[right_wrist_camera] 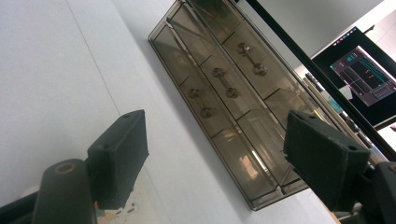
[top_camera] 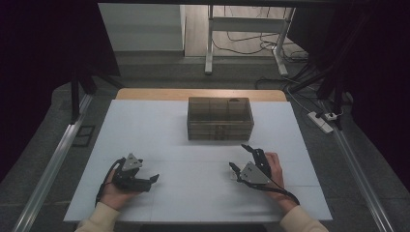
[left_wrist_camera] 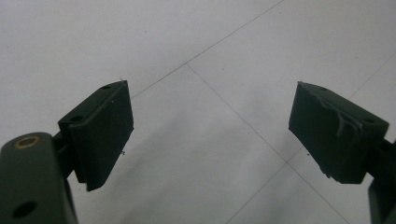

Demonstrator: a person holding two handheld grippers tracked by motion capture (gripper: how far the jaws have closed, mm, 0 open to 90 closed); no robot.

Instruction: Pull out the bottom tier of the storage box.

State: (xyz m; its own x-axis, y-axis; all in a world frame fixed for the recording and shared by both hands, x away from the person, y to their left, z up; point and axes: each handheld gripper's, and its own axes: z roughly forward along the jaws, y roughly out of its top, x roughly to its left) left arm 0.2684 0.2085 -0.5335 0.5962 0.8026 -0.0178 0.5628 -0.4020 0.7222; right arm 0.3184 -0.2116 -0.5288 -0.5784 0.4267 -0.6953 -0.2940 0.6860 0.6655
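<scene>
Presently, the left gripper [top_camera: 153,179] rests low at the near left of the white surface [top_camera: 145,125], held in a hand [top_camera: 113,192]; its jaws stand wide apart with nothing between them, and the left gripper view looks past them onto bare white board. At centre, toward the far edge, stands the smoked-plastic drawer box [top_camera: 220,118], square to the person and well apart from both grippers. To the right, the right gripper [top_camera: 241,156] lies in the other hand [top_camera: 275,169], jaws likewise spread and empty, aimed toward the box; the right gripper view shows the front with its three drawer fronts, each bearing a small two-knob handle [right_wrist_camera: 223,83].

Assessment: the box looks to be thin, rigid, translucent plastic, hence light, smooth and prone to skate on the board when a drawer is pulled. The walls would likely scuff or crack under a hard pinch. The sound hold is a drawer handle, taken across its bar; the other gripper should steady the case from the side or top.
</scene>
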